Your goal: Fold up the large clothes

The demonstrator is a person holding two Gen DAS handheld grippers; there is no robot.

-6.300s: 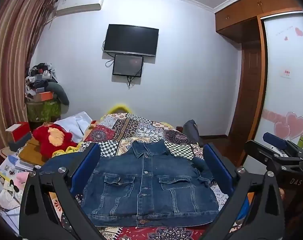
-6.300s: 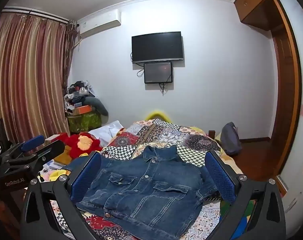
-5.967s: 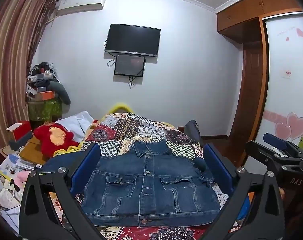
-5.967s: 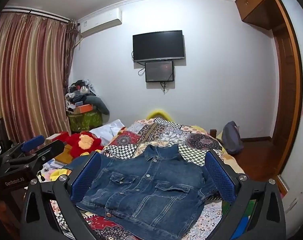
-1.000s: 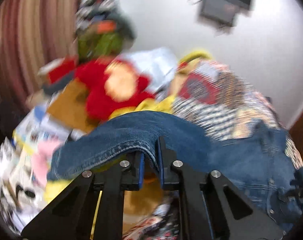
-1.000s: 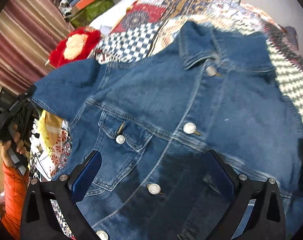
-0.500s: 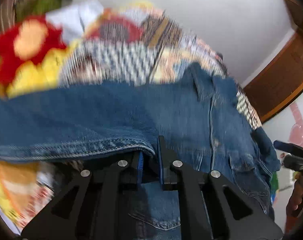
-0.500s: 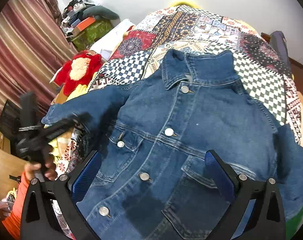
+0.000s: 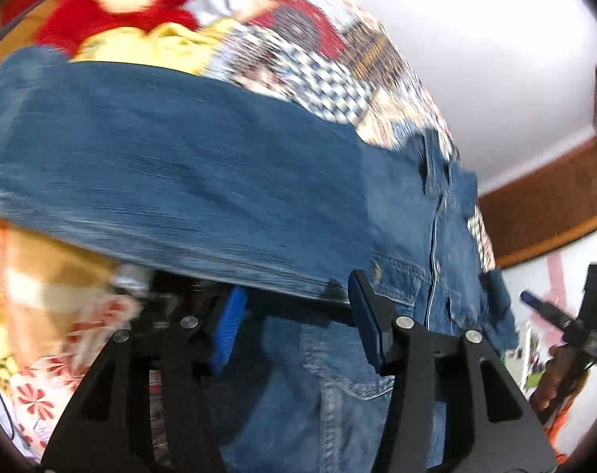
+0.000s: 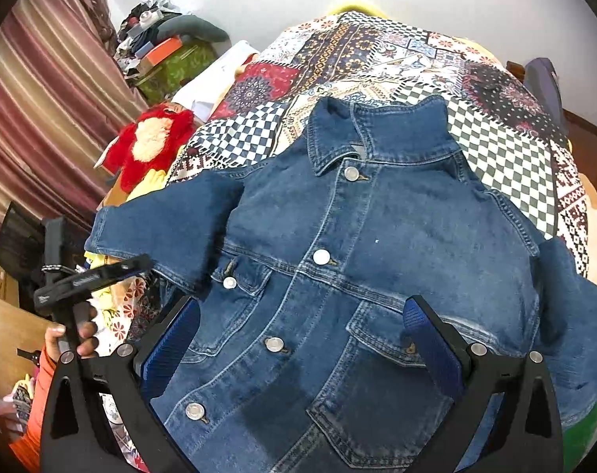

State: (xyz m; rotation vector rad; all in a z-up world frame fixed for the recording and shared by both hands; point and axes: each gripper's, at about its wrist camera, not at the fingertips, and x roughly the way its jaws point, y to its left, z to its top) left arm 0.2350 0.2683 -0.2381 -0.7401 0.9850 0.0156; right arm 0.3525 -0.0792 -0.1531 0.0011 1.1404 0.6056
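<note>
Denim jacket [image 10: 377, 260] lies buttoned on patchwork bedspread [image 10: 495, 138].

quilt [image 10: 507, 149] beyond collar: open | left edge: red plush toy [image 10: 148, 142] crowds

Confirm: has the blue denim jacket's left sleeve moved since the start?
Yes. The sleeve first trailed off the jacket's side; now it lies inward over the chest pocket, clear of the red plush toy.
</note>
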